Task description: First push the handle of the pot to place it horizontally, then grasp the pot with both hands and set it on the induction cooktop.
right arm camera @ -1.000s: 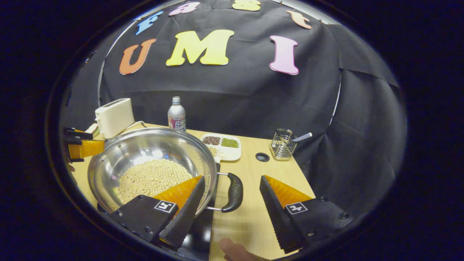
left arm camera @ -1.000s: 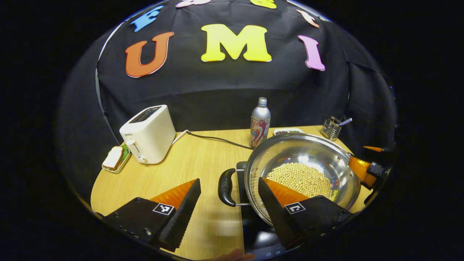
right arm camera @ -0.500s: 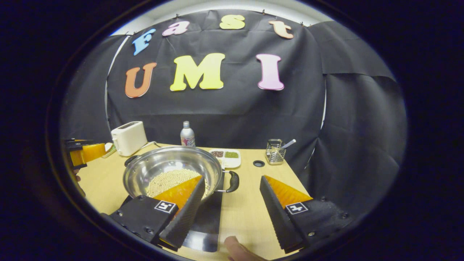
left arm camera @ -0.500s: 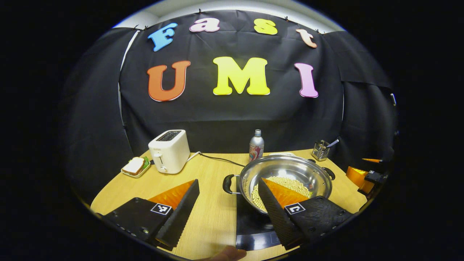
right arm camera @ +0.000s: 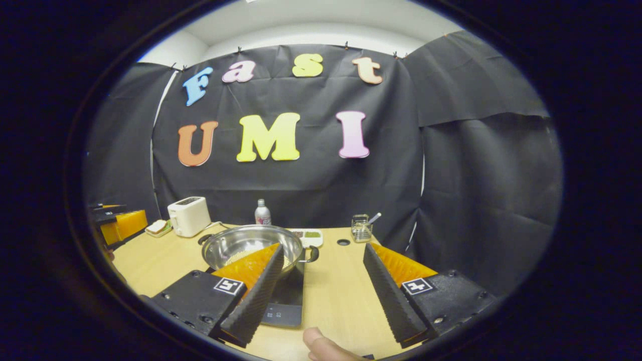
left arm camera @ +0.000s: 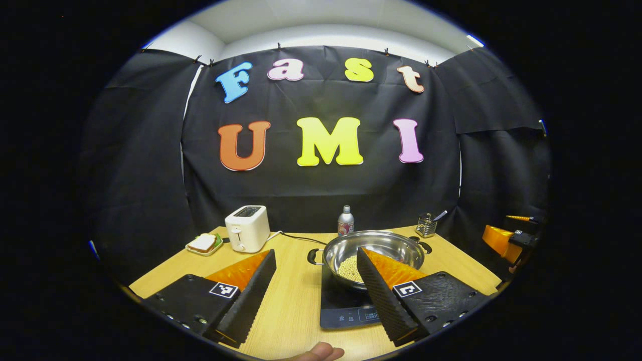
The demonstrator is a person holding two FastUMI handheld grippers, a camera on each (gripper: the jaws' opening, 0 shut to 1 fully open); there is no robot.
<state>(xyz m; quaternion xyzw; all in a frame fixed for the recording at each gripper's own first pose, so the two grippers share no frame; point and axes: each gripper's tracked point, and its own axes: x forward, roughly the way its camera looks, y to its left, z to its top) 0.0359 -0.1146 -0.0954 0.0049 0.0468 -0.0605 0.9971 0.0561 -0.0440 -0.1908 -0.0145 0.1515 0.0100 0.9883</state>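
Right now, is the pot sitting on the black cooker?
Touching. In the left gripper view the pot rests on the induction cooktop, no gap under it.

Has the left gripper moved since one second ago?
Yes. The left gripper has drawn back and up from the pot, which now looks smaller and farther.

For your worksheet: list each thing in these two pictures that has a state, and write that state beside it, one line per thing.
Pot: upright on the cooktop, beans inside, no lid, handles out to the sides.
Cooktop: flat on the table, pot on it.
Left gripper: open, holding nothing.
Right gripper: open, holding nothing.
Toaster: upright, cord attached.
Bottle: upright, capped.
Sandwich: lying on a small tray.
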